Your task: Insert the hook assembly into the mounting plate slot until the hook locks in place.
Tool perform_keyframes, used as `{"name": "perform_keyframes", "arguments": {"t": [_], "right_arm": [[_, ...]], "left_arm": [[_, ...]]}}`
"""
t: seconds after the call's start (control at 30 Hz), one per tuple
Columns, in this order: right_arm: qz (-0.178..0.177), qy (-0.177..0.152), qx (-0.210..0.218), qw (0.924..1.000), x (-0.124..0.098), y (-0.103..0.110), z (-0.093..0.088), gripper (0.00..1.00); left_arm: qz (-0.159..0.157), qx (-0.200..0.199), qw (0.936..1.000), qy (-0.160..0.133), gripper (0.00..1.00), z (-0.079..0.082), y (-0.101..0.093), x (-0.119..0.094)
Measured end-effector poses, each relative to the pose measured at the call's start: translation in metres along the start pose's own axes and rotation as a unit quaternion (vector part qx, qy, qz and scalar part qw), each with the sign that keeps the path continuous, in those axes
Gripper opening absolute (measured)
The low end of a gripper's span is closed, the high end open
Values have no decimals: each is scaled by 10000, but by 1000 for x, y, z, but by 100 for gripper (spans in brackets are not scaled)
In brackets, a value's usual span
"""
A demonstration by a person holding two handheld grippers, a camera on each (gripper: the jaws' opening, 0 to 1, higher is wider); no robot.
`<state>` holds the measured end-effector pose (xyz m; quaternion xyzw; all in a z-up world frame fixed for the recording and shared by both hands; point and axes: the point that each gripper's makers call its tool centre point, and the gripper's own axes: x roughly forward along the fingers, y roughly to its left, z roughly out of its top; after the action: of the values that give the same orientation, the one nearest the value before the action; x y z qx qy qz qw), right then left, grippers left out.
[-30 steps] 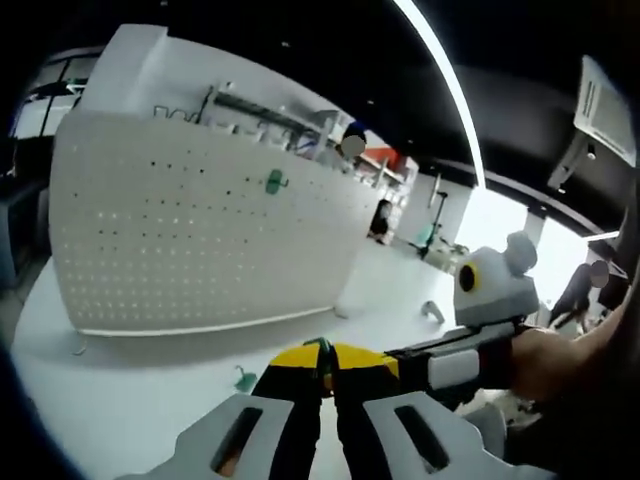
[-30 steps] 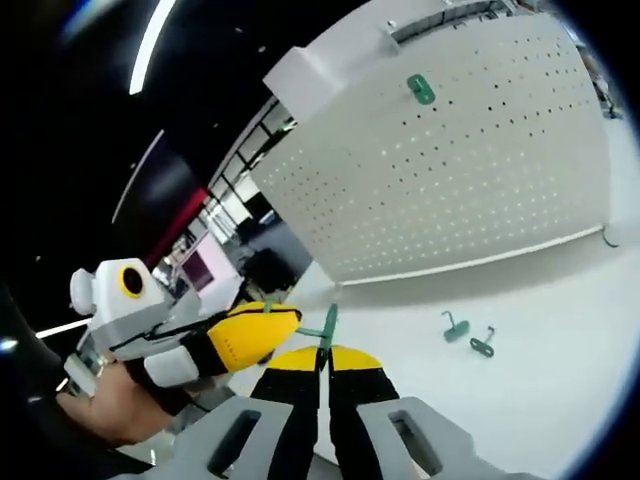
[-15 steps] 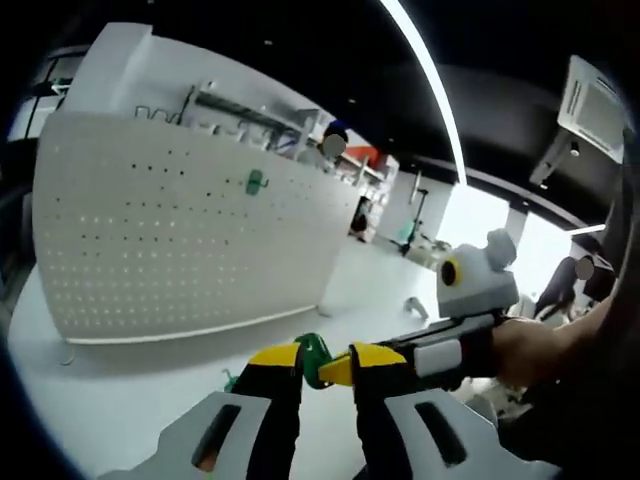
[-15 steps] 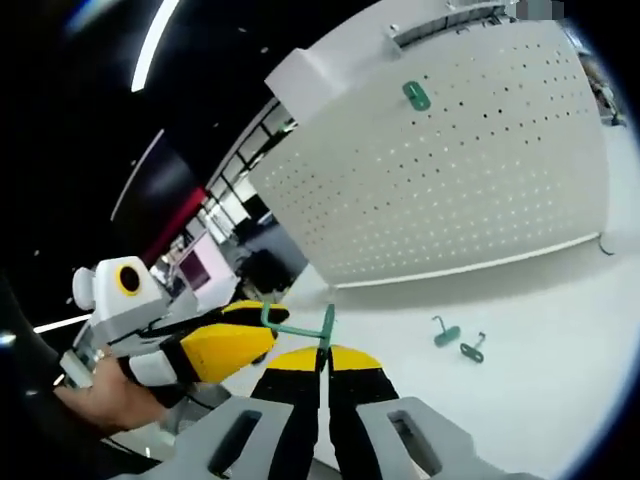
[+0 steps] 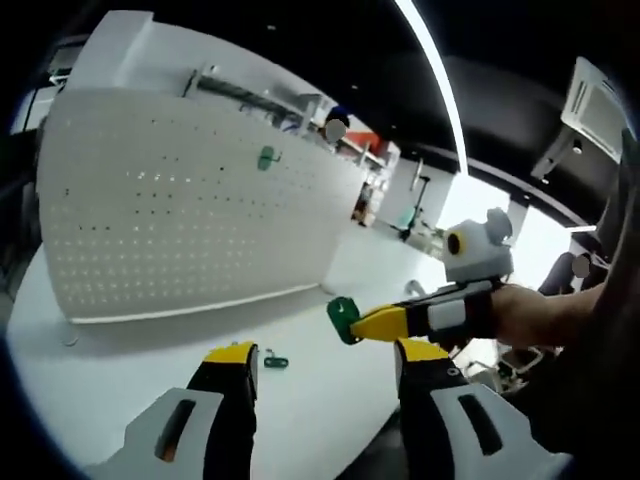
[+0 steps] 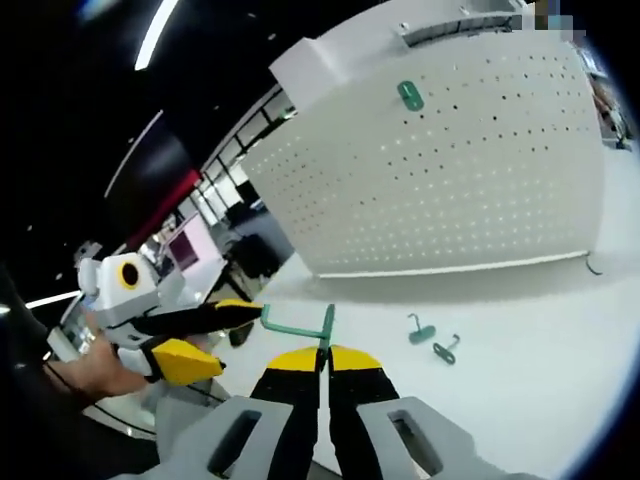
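Note:
A white pegboard mounting plate [image 5: 190, 200] [image 6: 450, 180] stands upright on the white table, with one green hook [image 5: 265, 157] [image 6: 410, 95] hanging high on it. My right gripper [image 6: 322, 352] [image 5: 358, 325] is shut on a green hook assembly [image 6: 295, 327] [image 5: 343, 318], held in the air in front of the board. My left gripper [image 5: 328, 352] [image 6: 235, 336] stands open beside that hook, its yellow fingers apart and nothing between them.
Two loose green hooks [image 6: 420, 330] [image 6: 445, 348] lie on the white table [image 6: 520, 380] in front of the board; one of them shows as a loose hook [image 5: 275, 362] in the left gripper view. A thin wire hook [image 6: 592, 265] lies by the board's right end. A person's hand [image 5: 530, 320] holds the right gripper.
My left gripper has opened and let go of the green hook, which stays in the right gripper. Both views have shifted slightly with the hands.

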<state>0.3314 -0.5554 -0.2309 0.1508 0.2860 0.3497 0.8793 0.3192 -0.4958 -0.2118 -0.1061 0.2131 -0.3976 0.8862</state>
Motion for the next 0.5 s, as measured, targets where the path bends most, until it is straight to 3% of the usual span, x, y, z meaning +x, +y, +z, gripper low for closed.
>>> {"name": "perform_keyframes", "arguments": {"t": [0.13, 0.27, 0.37, 0.5], "right_arm": [[24, 109, -205, 9997, -4, -1, -3, 0], [159, 95, -231, 9996, -9, 1, -4, 0], [314, 82, -152, 9994, -12, 5, -4, 0], [463, 103, -91, 9988, -15, 7, -7, 0]], "left_arm": [[-45, -198, 9997, 111, 84, -5, 6, -4], [-123, -329, 9992, 197, 89, -9, 9, -7], [-204, -782, 9964, 255, 99, -14, 11, -7], [-231, -828, 9958, 310, 93, -19, 16, -10]]}}
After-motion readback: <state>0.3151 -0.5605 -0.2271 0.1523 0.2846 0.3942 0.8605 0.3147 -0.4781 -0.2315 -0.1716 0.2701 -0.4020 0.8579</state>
